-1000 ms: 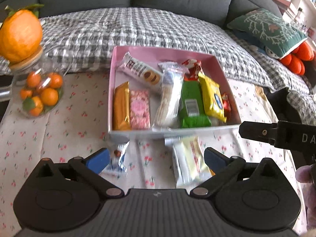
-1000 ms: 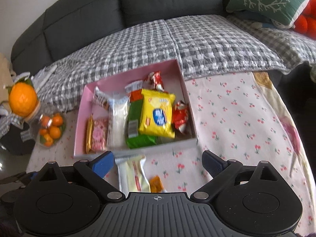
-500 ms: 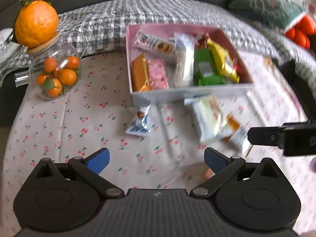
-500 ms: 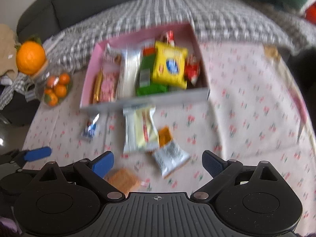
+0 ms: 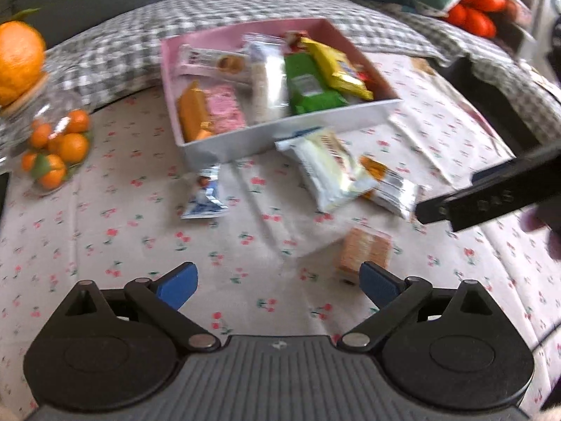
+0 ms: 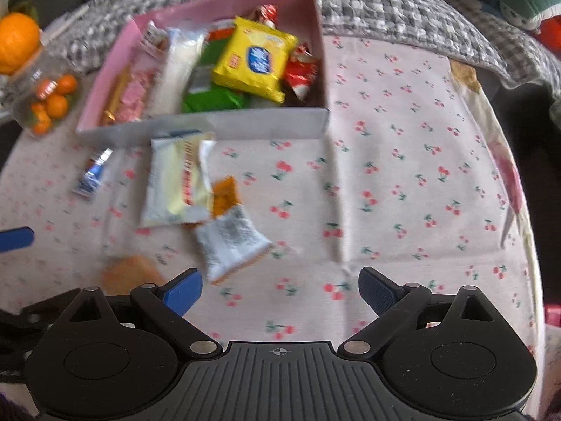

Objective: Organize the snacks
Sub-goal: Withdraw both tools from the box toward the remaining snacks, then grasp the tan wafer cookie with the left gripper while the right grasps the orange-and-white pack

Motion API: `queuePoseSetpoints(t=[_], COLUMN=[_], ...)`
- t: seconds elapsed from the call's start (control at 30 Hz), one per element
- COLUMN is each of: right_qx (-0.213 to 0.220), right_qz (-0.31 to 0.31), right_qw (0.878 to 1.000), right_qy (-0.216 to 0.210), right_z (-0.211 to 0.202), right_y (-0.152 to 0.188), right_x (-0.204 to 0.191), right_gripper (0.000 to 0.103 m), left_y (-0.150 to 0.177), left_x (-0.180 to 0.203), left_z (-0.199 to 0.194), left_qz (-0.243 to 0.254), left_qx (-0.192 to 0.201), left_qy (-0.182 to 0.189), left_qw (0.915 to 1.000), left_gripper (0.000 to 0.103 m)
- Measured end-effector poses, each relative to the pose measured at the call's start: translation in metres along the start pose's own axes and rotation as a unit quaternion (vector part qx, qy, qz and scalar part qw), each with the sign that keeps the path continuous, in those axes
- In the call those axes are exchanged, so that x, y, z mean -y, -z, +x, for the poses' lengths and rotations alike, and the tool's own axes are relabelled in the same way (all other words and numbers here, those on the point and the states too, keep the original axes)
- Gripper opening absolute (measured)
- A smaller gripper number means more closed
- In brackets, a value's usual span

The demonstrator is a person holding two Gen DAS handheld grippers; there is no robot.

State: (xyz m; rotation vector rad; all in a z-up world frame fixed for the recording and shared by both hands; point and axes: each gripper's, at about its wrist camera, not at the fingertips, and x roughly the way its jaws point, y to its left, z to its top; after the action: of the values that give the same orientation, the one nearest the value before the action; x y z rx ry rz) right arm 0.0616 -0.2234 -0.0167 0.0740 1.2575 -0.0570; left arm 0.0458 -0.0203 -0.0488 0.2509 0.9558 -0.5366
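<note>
left gripper point(image 5: 277, 282): jaws spread wide, holding nothing | right gripper point(image 6: 280, 287): jaws spread wide, holding nothing

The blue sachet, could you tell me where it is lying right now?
The blue sachet lies on the cherry-print cloth just in front of the pink box's near left corner, left of the cream packet in both wrist views.

Both grippers have pulled back from the pink box point(image 6: 317, 28) over the past second. The left gripper point(image 5: 277, 282) now hovers over bare cloth, no longer just beside the box wall. More loose snacks have come into view — a grey-and-orange packet point(image 6: 231, 242), a blue wrapper point(image 5: 207, 196) and an orange cracker pack point(image 5: 364, 251). The right gripper point(image 6: 280, 289) likewise sits farther back, jaws wide.
</note>
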Motion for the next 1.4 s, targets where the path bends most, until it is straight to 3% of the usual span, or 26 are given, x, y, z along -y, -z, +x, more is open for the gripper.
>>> queuePoseSetpoints(t=[0.17,0.2,0.33,0.57,0.73,0.97,1.17,1.4], right_qx=[-0.018,-0.017,0.012,0.039,0.023,0.048,0.053,0.060], right_qz=[-0.011,-0.019,-0.072,-0.078,-0.090,-0.140,-0.143,-0.129], right_qw=[0.999,0.999,0.997,0.996,0.995,0.988,0.987,0.988], right_qy=[-0.028,-0.030,-0.020,-0.026,-0.031,-0.044,-0.054,-0.061], right_z=[0.016,0.018,0.019,0.019,0.021,0.020,0.026,0.029], right_y=[0.005,0.007,0.018,0.025,0.017,0.020,0.013,0.004], right_x=[0.013,0.013,0.008,0.010,0.009,-0.014,-0.031,-0.042], right_gripper=[0.098,0.102,0.103,0.103,0.103,0.103,0.101,0.088], left_y=[0.001,0.002,0.001,0.000,-0.002,-0.002,-0.002,-0.003], left_x=[0.013,0.015,0.024,0.026,0.021,0.000,-0.007,-0.010], left_z=[0.007,0.010,0.023,0.032,0.031,0.031,0.030,0.031], left_qz=[0.021,0.020,0.018,0.021,0.004,-0.043,-0.063,-0.071], left_qx=[0.005,0.004,-0.002,-0.002,-0.003,-0.014,-0.016,-0.019], left_qy=[0.039,0.048,0.064,0.062,0.034,-0.021,-0.035,-0.040], left_qw=[0.9990,0.9987,0.9978,0.9978,0.9994,0.9988,0.9973,0.9965], left_gripper=[0.088,0.086,0.073,0.043,0.043,0.043,0.043,0.043])
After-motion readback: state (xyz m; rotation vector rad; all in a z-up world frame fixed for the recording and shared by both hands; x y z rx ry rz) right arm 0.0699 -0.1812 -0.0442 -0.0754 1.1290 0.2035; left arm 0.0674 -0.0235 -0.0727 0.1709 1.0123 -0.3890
